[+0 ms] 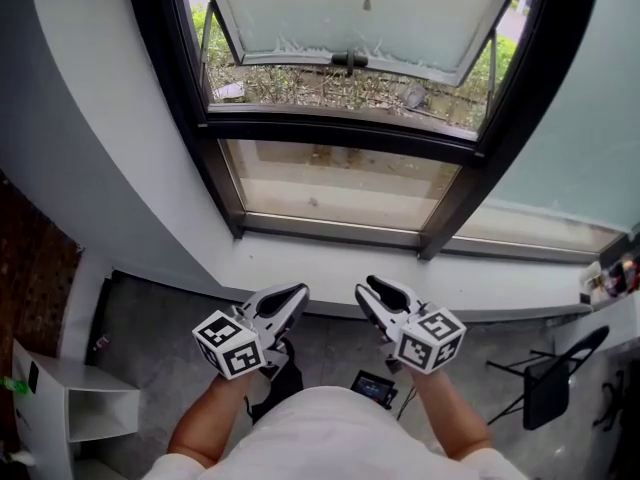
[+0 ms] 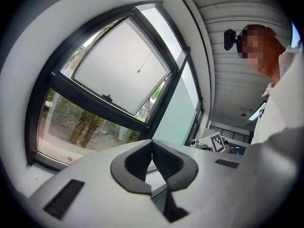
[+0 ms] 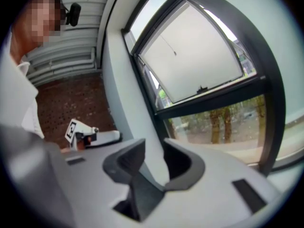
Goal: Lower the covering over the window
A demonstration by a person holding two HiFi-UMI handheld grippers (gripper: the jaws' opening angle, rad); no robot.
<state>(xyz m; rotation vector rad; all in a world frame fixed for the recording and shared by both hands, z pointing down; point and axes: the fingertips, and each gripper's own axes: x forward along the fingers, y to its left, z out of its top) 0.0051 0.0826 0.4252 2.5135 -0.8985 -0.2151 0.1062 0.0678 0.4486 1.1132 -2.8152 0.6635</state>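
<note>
Hovering side by side just inside the sill (image 1: 330, 268), the clenched, empty left gripper (image 1: 292, 296) and the part-open, empty right gripper (image 1: 375, 290) face the window, probably readying to reach the pull cord (image 1: 366, 1) hanging before the frosted upper sash (image 1: 300, 8), its covering unseen above.

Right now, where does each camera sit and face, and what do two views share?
Head view: on the person's head, steeply down at the window; left gripper, right gripper, forearms show.
Left gripper view: along its shut jaws at the blind; white shirt right.
Right gripper view: along its open jaws at the window; white shirt left.
Both gripper views share the blind.
</note>
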